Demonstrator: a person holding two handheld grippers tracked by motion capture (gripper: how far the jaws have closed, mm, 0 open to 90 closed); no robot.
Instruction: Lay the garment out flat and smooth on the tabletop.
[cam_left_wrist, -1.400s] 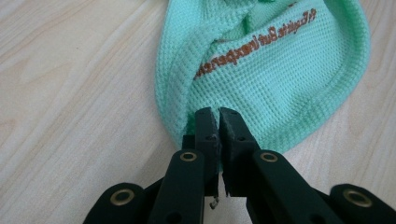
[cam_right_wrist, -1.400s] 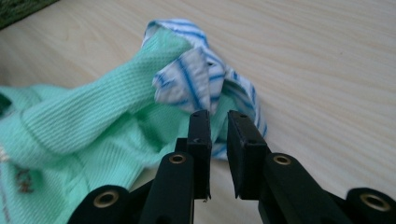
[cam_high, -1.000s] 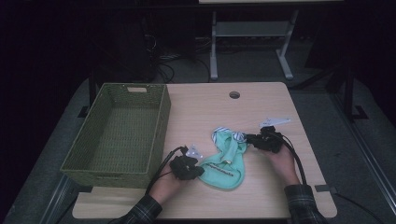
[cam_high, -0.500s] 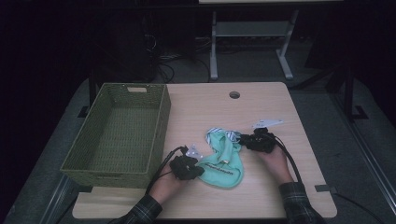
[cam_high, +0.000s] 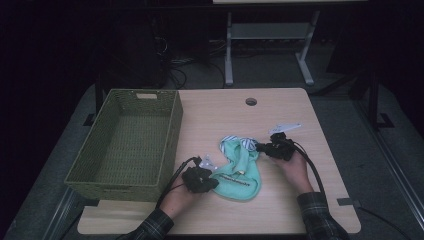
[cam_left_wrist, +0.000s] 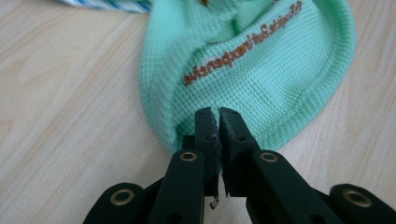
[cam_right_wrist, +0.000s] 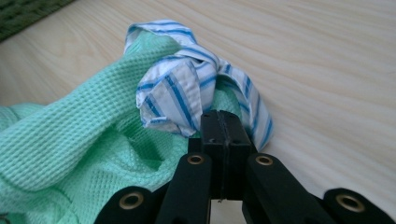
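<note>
Forearms enter from near edge. Left hand-held gripper (cam_high: 214, 181) low on worktop (cam_high: 300, 200), jaws clamped on near hem of green cloth (cam_high: 239, 172). Right hand-held gripper (cam_high: 260, 147) just closed, pinching striped end (cam_right_wrist: 187, 88). Cloth long axis runs near-left to far-right, beside basket (cam_high: 125, 145).

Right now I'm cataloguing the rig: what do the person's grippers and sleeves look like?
Both the left gripper and the right gripper are black, with two flat jaws on linked arms joined by brass-coloured rivets. Each trails a black cable. A grey three-cornered plate tops the right one. The sleeves are dark plaid.
</note>
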